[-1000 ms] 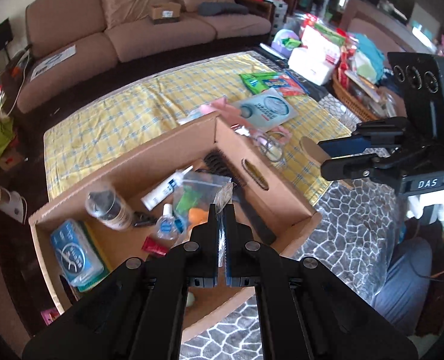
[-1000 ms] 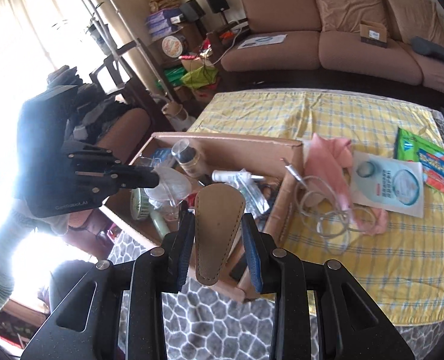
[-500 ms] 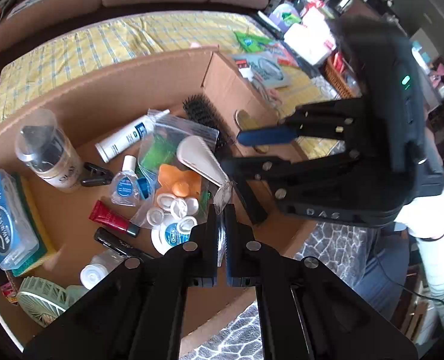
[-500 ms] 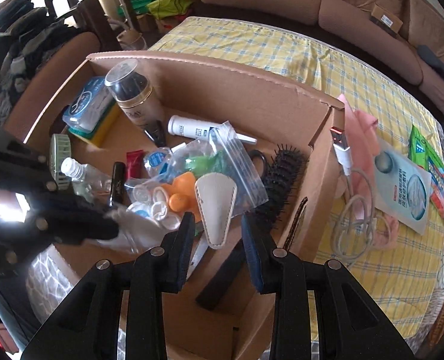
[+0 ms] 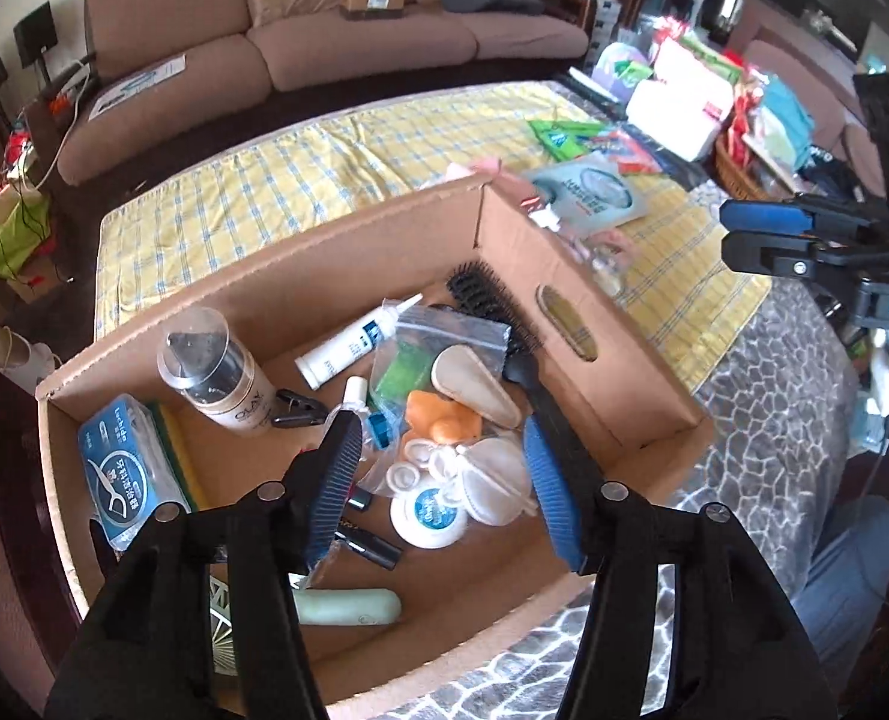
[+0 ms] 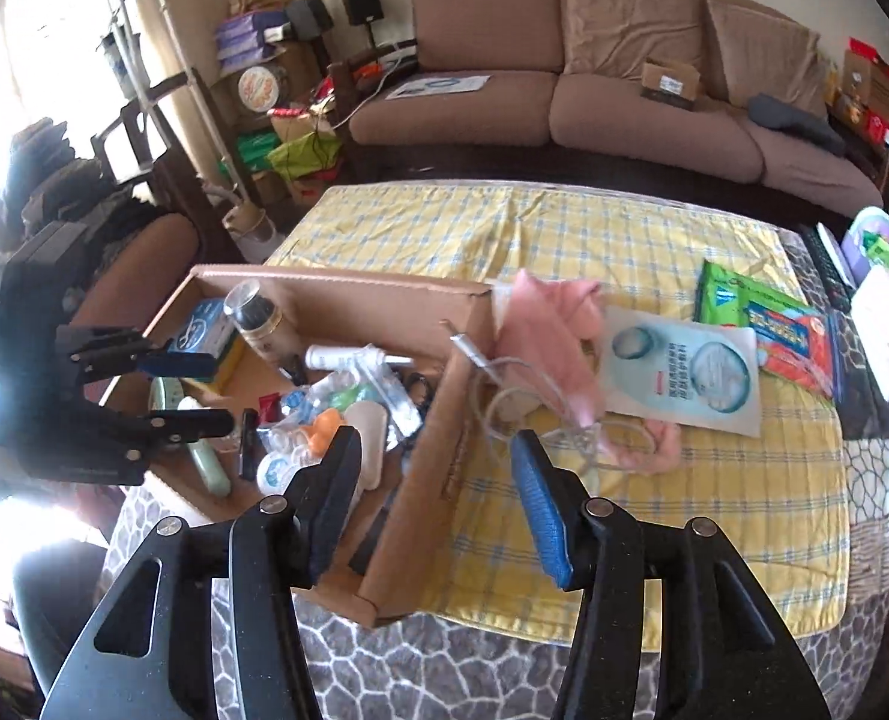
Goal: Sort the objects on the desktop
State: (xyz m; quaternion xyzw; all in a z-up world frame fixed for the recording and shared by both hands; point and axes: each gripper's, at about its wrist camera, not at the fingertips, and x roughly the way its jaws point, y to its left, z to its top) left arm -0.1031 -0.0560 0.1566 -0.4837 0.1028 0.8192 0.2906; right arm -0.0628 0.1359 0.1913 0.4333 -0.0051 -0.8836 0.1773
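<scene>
2 grippers, left (image 5: 441, 471) and right (image 6: 438, 495), jaws opening and empty, above cardboard box (image 5: 348, 264).

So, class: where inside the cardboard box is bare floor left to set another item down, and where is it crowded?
Bare floor in the cardboard box runs along the near wall, right of the pale green handle. A smaller patch lies between the floss pack and the bottle. The middle, around the zip bag, is crowded.

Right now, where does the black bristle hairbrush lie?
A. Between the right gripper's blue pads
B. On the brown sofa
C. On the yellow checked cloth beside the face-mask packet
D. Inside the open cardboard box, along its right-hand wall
D: the black bristle hairbrush lies inside the open cardboard box, along the wall with the handle slot.
</scene>
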